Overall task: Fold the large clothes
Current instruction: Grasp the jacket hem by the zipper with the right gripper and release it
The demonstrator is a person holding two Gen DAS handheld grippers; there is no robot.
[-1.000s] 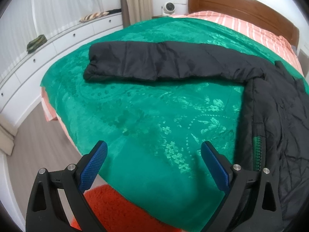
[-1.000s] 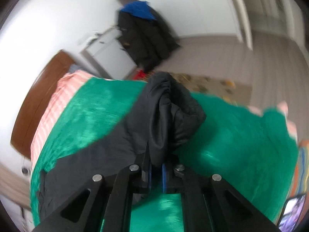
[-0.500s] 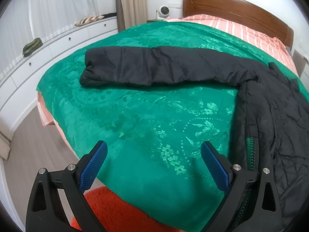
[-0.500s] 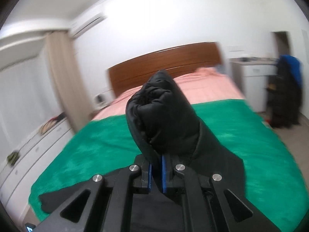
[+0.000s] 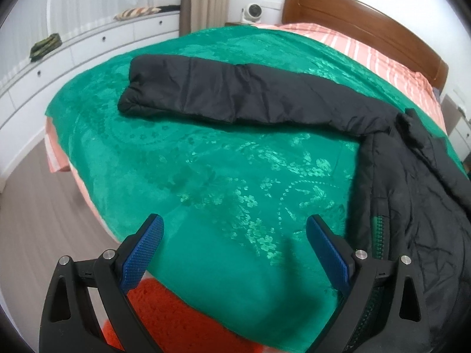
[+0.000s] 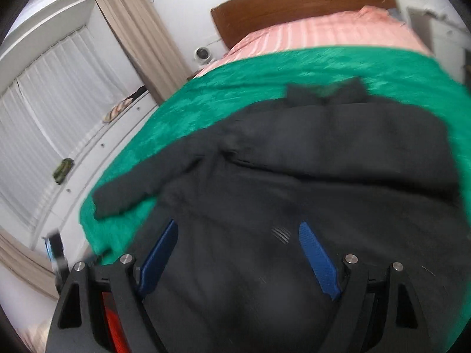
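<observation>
Jacket (image 6: pixel 309 182), black and puffy, lies spread on the green bedspread (image 5: pixel 206 176), one sleeve (image 5: pixel 235 94) stretched out sideways. Both your claws, left gripper (image 5: pixel 234 250) and right gripper (image 6: pixel 238 259), gape wide, holding nothing. It looks soft, bulky, slippery-shelled; pinch the sleeve's cuff.

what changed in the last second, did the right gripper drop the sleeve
Yes. The right gripper was shut on a bunched sleeve; now its jaws stand open and empty above the jacket, with that sleeve folded across the body. The left gripper stayed open over the green blanket, and the other sleeve still lies stretched out.
</observation>
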